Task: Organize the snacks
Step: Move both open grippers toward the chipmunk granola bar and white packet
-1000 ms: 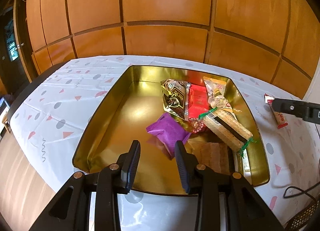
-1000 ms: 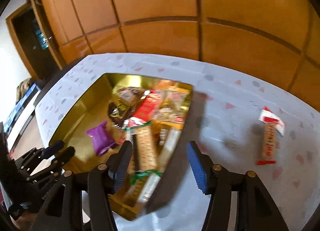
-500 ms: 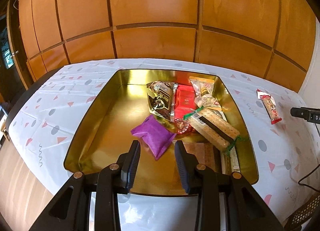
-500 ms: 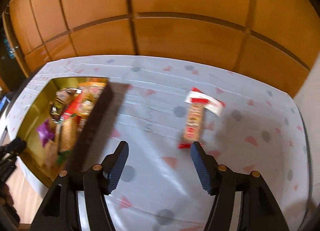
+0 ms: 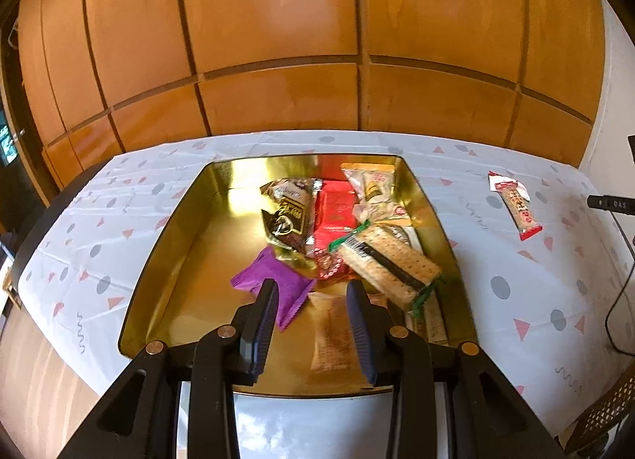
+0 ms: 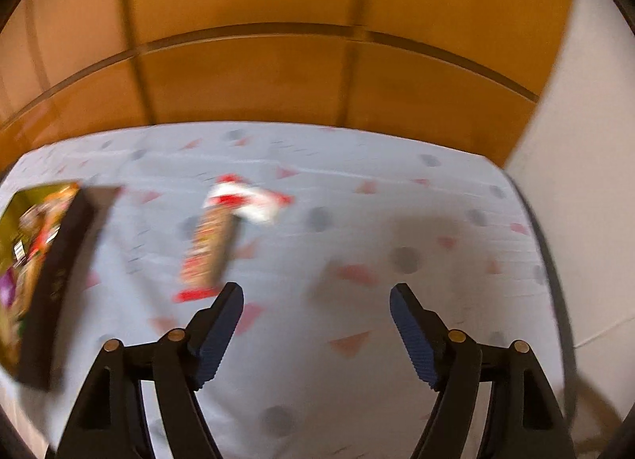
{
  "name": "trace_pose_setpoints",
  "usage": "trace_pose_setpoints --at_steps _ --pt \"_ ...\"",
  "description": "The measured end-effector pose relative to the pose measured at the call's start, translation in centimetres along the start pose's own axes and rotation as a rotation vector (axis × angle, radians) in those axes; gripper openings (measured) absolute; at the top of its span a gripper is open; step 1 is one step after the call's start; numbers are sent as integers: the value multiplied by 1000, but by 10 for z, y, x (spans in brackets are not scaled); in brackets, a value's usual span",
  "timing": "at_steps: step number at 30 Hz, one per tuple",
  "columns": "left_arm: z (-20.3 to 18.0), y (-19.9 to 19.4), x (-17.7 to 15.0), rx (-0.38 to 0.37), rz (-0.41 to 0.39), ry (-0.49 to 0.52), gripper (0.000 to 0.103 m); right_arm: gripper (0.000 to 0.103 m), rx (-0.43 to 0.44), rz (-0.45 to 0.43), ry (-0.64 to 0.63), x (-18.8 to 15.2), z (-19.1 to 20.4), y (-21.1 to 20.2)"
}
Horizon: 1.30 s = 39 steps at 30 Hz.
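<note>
Left claw [image 5: 311, 314]: hangs over the near end of the gold tin [image 5: 166, 256], fingers set narrowly apart, nothing pinched between them. Just beyond the left finger, inside the tin, lies a purple packet [image 5: 274, 286]. Under the gap between the fingers, a tan wrapped biscuit [image 5: 331, 334] on the tin floor.

Tin contents, near to far: cracker pack with green ends [image 5: 391, 264] at the near right, tilted over other packets; dark gold-edged snack bag [image 5: 287, 218] at the middle; red packet [image 5: 335, 213] just right of that bag; pale clear-wrapped snack [image 5: 375, 189] in the far right corner. Left half of the tin floor is bare metal.

Right claw [image 6: 315, 298]: over the table [image 6: 357, 379] well right of the tin [image 6: 51, 272], jaws opening, wide apart, nothing between them. Picture blurred. Red-and-white snack bar [image 6: 210, 248] lies on the patterned cloth between tin and claw, just beyond the tip of the left finger [image 6: 216, 324], not touched. In the left wrist view the same bar [image 5: 518, 209] sits on the cloth outside the tin, off its far right corner.

Behind the table: wood-panelled wall [image 5: 278, 42].
</note>
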<state>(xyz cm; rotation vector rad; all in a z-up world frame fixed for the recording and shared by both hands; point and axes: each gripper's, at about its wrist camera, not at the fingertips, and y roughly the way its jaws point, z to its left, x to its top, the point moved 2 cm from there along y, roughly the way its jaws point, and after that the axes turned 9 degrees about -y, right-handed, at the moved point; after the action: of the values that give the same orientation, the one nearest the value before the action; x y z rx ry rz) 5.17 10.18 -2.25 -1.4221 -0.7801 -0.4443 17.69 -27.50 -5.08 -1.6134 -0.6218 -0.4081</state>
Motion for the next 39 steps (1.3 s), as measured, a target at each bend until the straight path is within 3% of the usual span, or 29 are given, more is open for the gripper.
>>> trace_pose_setpoints --at_steps 2,4,7,12,25,30,32,34,39 --pt "-6 0 1 -3 2 12 36 77 -29 7 78 -5 -25 9" --pt "-14 0 2 -9 2 25 36 77 -56 75 182 -10 -48 21" --pt "-29 0 3 -28 4 52 36 77 -33 129 331 -18 -74 30" --pt "-57 -1 8 -76 -3 105 36 81 2 135 439 -24 -89 31" --pt "-132 7 1 -210 63 238 37 87 23 128 456 -24 -87 26" --pt "-168 24 5 -266 141 251 38 87 38 122 466 -24 -87 24" --pt "-182 28 7 -284 146 253 42 88 46 115 470 -24 -87 23" --pt "-195 36 7 -314 164 258 55 88 55 110 474 -23 -87 22" --pt "-220 66 12 -343 244 229 57 89 87 98 483 -22 -85 19"
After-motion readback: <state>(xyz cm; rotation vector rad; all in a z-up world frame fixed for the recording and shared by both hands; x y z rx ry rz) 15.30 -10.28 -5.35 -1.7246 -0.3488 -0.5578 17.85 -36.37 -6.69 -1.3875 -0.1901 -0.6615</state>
